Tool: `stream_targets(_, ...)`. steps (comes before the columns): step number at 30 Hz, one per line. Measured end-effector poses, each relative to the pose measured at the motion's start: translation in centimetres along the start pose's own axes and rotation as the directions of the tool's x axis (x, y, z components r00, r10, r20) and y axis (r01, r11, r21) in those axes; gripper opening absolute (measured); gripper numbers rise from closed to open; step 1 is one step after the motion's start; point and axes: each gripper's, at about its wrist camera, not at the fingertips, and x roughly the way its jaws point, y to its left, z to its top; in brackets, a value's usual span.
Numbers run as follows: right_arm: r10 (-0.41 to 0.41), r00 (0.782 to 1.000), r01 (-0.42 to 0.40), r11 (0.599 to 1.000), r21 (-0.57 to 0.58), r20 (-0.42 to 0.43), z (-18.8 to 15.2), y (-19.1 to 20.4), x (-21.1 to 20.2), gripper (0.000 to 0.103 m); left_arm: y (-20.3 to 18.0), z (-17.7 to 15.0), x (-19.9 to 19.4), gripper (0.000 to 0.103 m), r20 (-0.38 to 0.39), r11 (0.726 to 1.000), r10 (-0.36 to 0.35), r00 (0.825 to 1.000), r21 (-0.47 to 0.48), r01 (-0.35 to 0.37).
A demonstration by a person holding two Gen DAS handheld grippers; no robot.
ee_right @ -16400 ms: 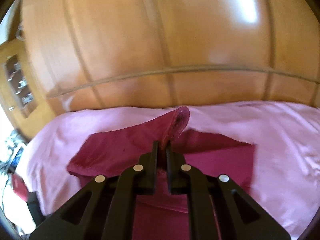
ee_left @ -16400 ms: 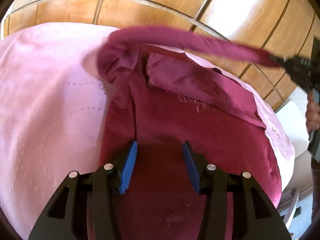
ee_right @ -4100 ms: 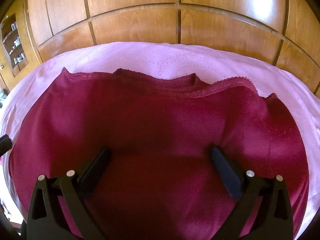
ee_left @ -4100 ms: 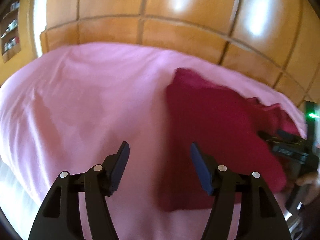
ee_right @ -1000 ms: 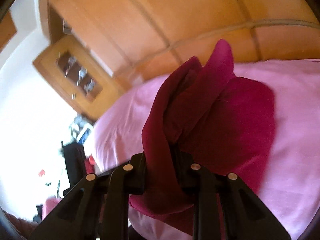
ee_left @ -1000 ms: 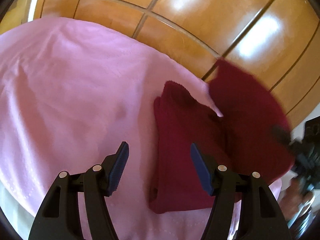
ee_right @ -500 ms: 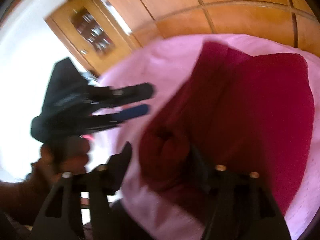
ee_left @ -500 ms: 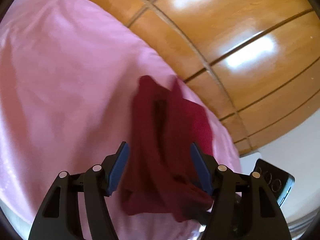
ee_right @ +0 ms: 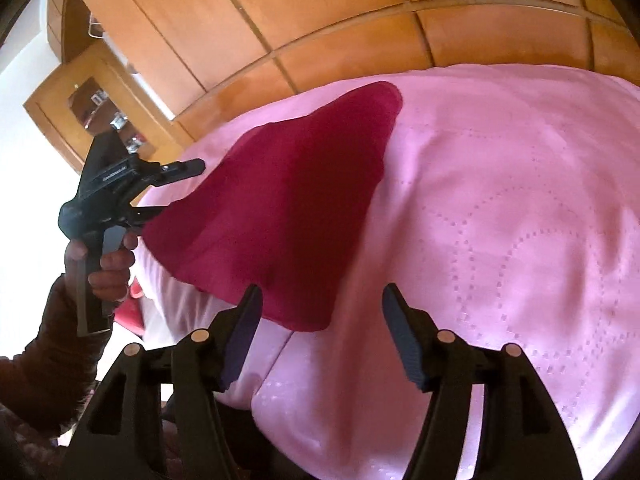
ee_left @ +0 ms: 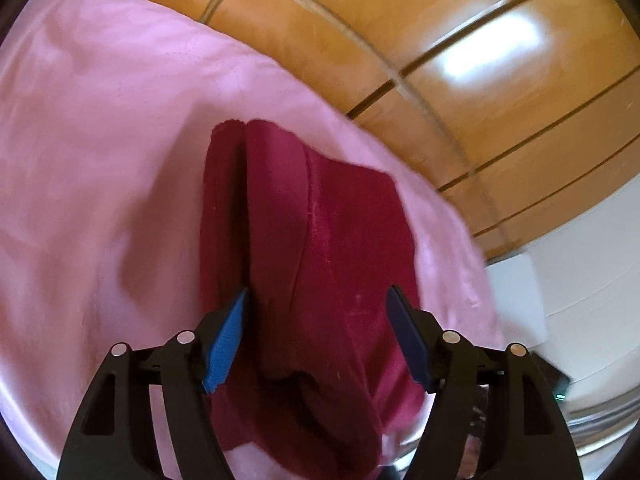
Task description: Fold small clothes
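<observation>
Broadly: pink bedspread [ee_right: 500, 220], quilted with dotted rings, backed by glossy wooden panelling [ee_left: 460, 72]. Upon it, near its edge, one dark red garment [ee_left: 320, 248], folded into a long narrow bundle, layered edges showing, near end rumpled. Left gripper [ee_left: 316, 340], blue-padded, jaws opening astride the bundle's near end, not pressing it. Right gripper [ee_right: 320, 332], jaws closing, nothing between them, just beside the garment's corner.
</observation>
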Motion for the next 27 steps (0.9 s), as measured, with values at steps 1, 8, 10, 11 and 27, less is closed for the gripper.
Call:
stream_targets(1,-0.003,1.000,0.003,1.000,-0.011,0.010,0.3,0.9,0.2,0.060,-0.2,0.0,0.5,0.061,-0.009,0.999,0.032,0.999,0.015,-0.032)
stream_targets(8,-0.015,0.999,0.007,0.987,-0.163,-0.042,0.8,5.1,5.9,0.052,0.6,-2.0,-1.0,0.017,0.054,0.983,0.162,0.985,0.081,-0.166)
stream_targets(10,-0.038,0.996,0.022,0.983,-0.184,-0.085,-0.3,5.2,7.7,0.052,1.9,-3.3,-0.4,0.017,0.052,0.965,0.240,0.969,0.095,-0.244)
stream_targets(11,-0.034,0.996,0.019,0.984,-0.178,-0.080,-0.6,5.1,8.0,0.052,2.5,-3.9,0.2,0.017,0.053,0.959,0.259,0.965,0.102,-0.263)
stream_targets(27,-0.103,0.989,0.106,0.994,-0.014,0.109,7.5,3.9,4.5,0.067,-4.3,-4.0,-5.1,0.052,0.379,0.942,0.245,0.893,0.126,-0.311)
